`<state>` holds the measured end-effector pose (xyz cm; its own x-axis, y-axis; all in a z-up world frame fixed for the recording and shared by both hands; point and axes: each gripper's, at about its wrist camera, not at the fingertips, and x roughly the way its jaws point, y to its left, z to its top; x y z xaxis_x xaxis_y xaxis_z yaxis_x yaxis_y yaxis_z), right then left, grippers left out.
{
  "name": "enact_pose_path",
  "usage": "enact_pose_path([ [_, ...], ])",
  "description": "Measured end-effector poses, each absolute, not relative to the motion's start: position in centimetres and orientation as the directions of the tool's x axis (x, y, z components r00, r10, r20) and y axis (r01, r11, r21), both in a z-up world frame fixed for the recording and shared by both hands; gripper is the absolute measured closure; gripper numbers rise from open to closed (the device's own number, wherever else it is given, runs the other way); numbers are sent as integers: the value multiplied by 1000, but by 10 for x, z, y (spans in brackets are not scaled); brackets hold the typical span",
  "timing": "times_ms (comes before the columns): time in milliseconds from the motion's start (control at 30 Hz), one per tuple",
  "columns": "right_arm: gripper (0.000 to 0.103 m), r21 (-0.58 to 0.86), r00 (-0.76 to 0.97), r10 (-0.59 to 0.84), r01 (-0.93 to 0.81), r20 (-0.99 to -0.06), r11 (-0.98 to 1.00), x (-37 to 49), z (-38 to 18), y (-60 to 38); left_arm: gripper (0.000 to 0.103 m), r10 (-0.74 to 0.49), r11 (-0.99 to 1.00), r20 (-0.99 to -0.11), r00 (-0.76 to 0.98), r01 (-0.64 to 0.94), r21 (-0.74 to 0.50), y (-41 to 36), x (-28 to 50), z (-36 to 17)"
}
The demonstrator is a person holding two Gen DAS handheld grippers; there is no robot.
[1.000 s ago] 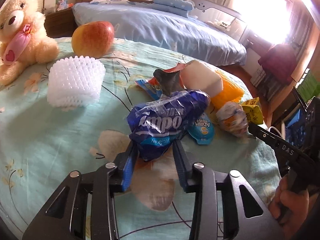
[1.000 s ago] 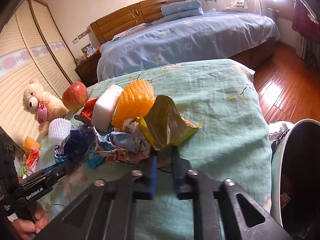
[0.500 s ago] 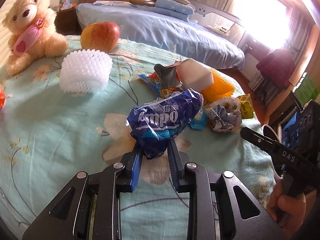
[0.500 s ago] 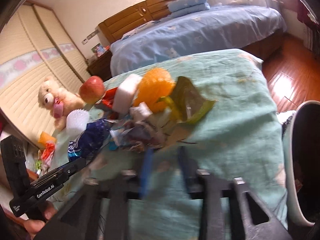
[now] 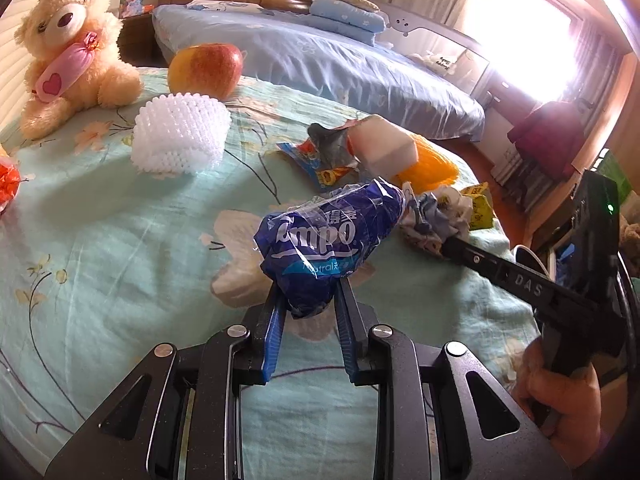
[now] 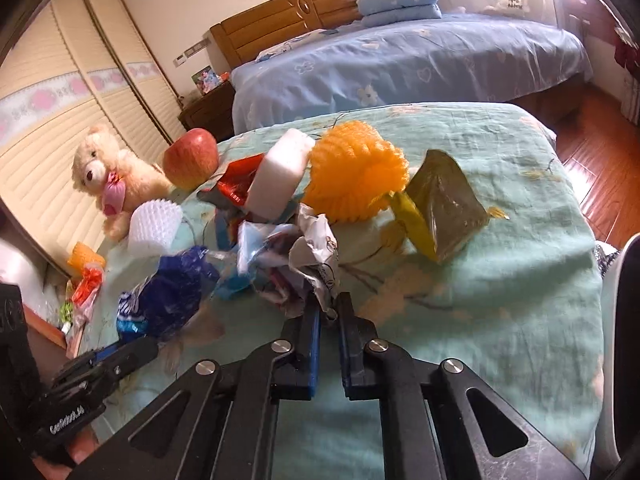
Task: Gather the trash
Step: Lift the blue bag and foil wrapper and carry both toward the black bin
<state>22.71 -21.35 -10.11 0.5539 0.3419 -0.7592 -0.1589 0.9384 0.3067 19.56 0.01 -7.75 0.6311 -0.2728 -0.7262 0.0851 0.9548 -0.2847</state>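
Observation:
My left gripper is shut on a crumpled blue tissue wrapper and holds it above the green tablecloth; the wrapper also shows in the right wrist view. My right gripper is shut on a crumpled white and blue printed wrapper, seen from the left wrist view. On the cloth behind lie an orange foam net, a white foam block, a red snack wrapper and a yellow-green plastic bag.
An apple, a white foam net and a teddy bear sit at the far left. A white bin rim stands at the right table edge. A blue bed lies behind.
My left gripper lifted the blue wrapper up and back from the pile. My right gripper let go of the yellow-green bag, shifted left and closed on the crumpled printed wrapper.

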Motion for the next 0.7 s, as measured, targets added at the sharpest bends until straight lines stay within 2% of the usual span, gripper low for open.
enact_pose_path([
  [367, 96, 321, 609, 317, -107, -727, 941, 172, -80, -251, 80, -331, 942, -711, 621, 167, -292, -33, 176, -67],
  [700, 96, 290, 660, 227, -15, -716, 957, 131, -68, -295, 80, -396, 918, -713, 578, 276, -285, -82, 160, -64],
])
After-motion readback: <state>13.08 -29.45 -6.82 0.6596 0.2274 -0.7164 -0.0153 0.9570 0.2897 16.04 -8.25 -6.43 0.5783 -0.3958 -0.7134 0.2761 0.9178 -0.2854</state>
